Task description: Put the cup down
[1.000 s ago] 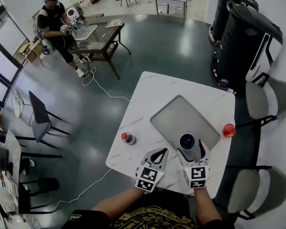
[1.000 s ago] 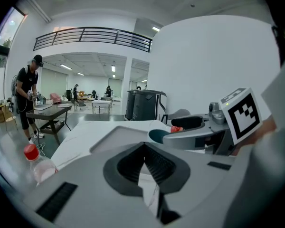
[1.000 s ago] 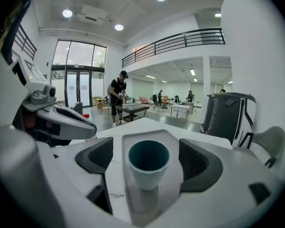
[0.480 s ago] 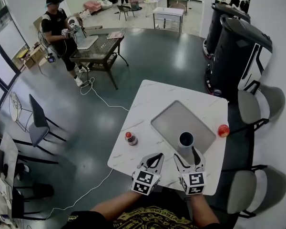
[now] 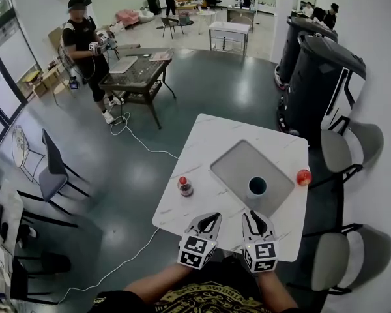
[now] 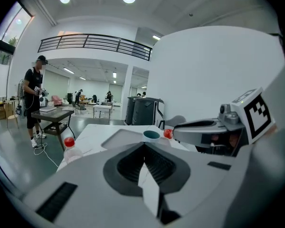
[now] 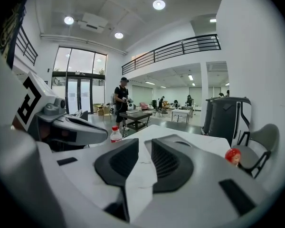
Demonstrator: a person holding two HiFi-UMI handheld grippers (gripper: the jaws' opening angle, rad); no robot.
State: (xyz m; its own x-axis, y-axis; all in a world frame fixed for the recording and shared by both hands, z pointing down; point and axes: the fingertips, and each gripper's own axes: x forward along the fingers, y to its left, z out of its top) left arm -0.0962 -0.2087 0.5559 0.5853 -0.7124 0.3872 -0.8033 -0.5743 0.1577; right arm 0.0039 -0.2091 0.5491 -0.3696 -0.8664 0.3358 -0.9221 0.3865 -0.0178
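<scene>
1. Farthest left, a clear bottle with a red cap stands on the white marble table, ahead and to the left of the left gripper. Its label is too small to read.
2. The left gripper's fingers are pressed together with nothing between them. Its cube carries black-and-white square markers.
3. The right gripper has its fingers closing to a narrow gap, with nothing between them. A second ago they stood wide around the cup, and they have since drawn back to the table's near edge.
4. The cup, dark teal inside, now stands upright on the grey tray, ahead of the right fingers and apart from them.
5. A red ball-shaped figure sits at the table's edge, ahead and to the right of those fingers. Grey chairs stand beyond it.
</scene>
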